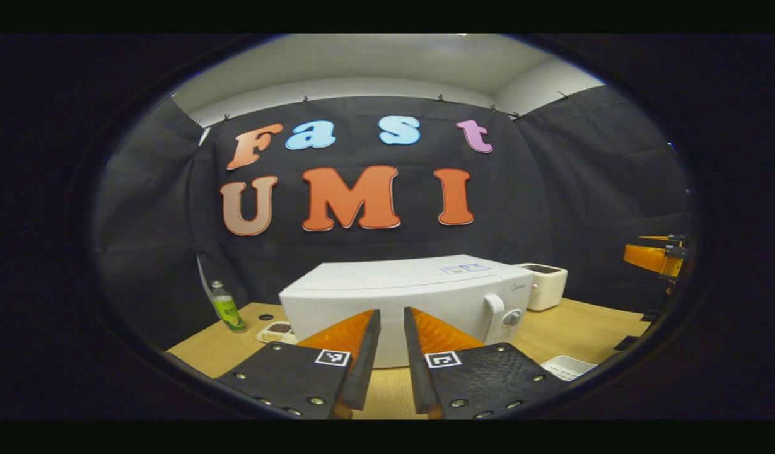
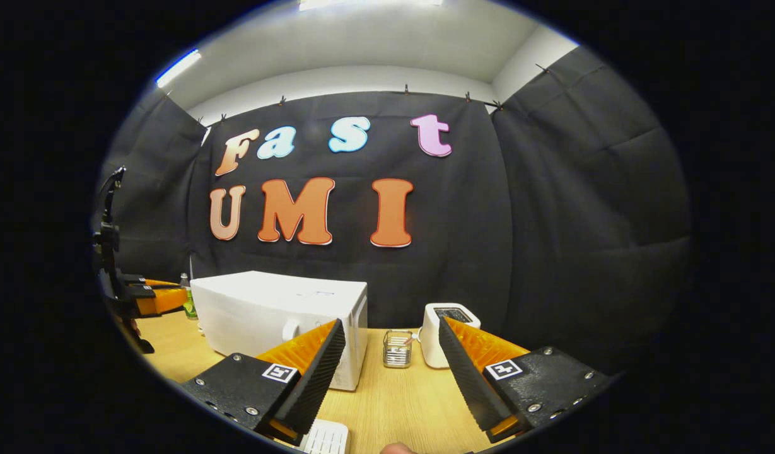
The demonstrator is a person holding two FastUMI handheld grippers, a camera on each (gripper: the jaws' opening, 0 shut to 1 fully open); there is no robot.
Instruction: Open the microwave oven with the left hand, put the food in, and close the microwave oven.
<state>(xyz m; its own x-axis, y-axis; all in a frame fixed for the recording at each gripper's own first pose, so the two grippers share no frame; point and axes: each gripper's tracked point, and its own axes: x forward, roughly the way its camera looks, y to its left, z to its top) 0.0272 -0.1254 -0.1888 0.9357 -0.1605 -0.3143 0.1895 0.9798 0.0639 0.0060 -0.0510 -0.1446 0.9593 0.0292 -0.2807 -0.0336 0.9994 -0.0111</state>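
The white microwave [image 1: 393, 293] stands in the middle of the wooden table with its door closed; its handle [image 1: 493, 309] and a knob [image 1: 512, 317] are at its right end. A small dish of food [image 1: 279, 329] lies just left of it. My left gripper [image 1: 392, 311] hovers in front of the door, its fingers a narrow gap apart with nothing between them. My right gripper [image 2: 391, 321] is wide open and empty, to the right of the microwave [image 2: 280, 309]. Each gripper shows in the other's view: the right gripper [image 1: 655, 255] and the left gripper [image 2: 154, 296].
A green-labelled bottle [image 1: 226, 307] stands at the table's left rear. A white toaster [image 2: 447, 334] and a small glass container [image 2: 397, 348] sit right of the microwave. A white ribbed tray [image 2: 327, 436] lies near the front edge. Black cloth walls surround the table.
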